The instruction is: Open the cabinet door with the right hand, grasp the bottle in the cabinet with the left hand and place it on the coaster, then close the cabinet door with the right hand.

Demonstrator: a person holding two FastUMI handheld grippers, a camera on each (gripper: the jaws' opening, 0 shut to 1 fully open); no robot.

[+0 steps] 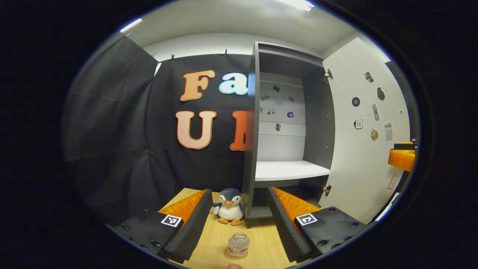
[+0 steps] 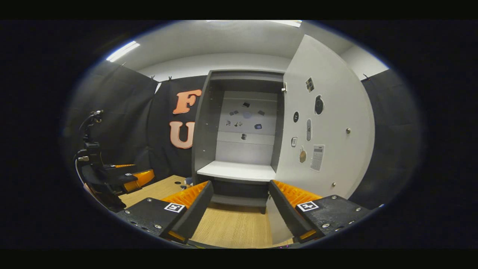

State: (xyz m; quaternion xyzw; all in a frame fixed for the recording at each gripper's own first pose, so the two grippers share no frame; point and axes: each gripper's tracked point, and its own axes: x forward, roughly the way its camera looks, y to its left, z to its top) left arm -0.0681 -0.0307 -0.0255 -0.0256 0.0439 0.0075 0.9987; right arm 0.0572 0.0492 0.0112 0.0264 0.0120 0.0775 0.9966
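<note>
From the left gripper view I am looking along the left gripper, whose fingers are standing spread wide with nothing between them. The bottle is sitting upright on the counter near its front edge, in the gap between those fingers but touching neither, and it is resting on a thin round coaster whose rim is peeking out beneath it. Farther back along the counter a plush penguin is standing just beside the left front corner of the cabinet. The cabinet is occupying the far side of the counter with its door swung fully open to the right, and the white shelf inside is lying bare, with small stickers dotting the back panel above it. At the right edge of this view a part of the other gripper is showing beside the open door. In the right gripper view, the right gripper is hovering in front of the cabinet, its fingers released and apart, holding nothing and clear of the door. I am seeing the left gripper off to the left there, over the counter's left side.
</note>
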